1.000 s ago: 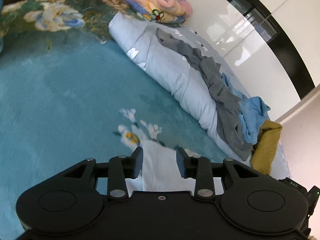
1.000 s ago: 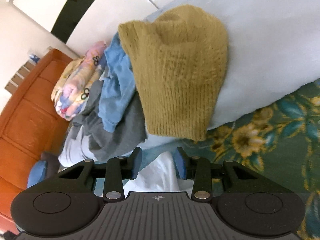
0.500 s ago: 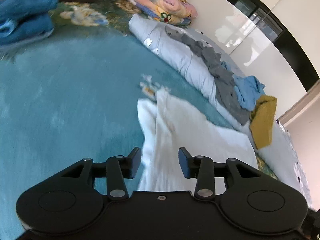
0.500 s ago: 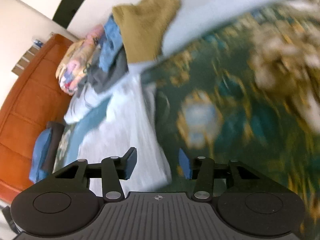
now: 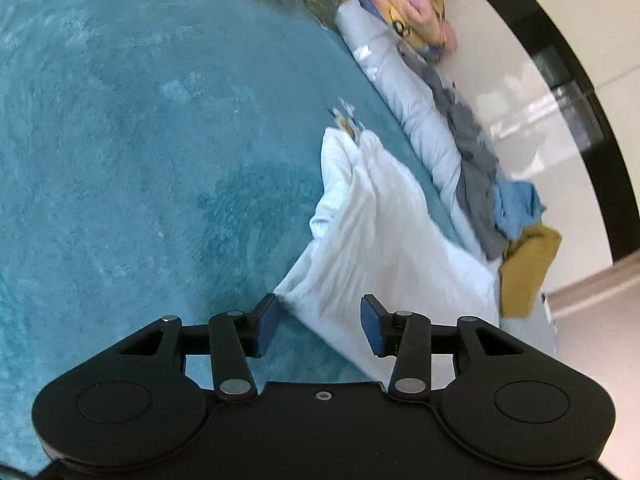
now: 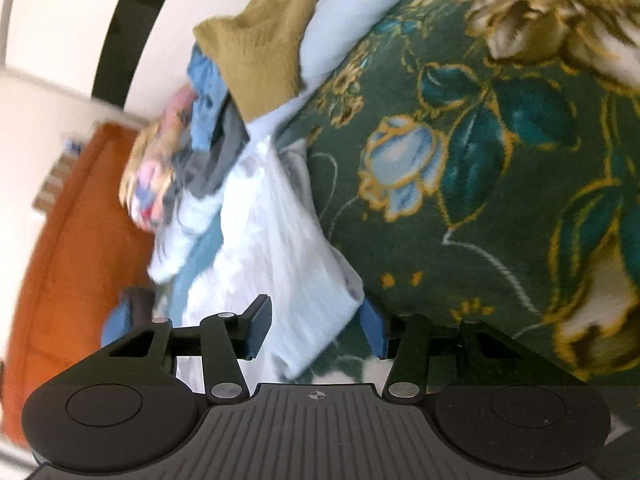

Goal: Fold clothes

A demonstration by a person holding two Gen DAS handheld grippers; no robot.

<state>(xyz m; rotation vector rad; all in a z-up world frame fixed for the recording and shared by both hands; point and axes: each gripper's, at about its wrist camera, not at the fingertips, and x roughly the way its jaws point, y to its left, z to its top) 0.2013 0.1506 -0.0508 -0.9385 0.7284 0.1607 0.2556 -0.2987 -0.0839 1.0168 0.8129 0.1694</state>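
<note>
Lying spread on the teal bedspread (image 5: 140, 160), the white garment (image 5: 380, 240) reaches toward the far pile of unfolded clothes (image 5: 480, 184). Left gripper (image 5: 318, 326) and right gripper (image 6: 316, 332) straddle its near corners, jaws opening, pads clear of the cloth. Risk: released corners may slump or crease, skewing any fold made from them.

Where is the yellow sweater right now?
In the left wrist view the yellow sweater hangs at the right, on the pale quilt, next to the blue garment.
</note>
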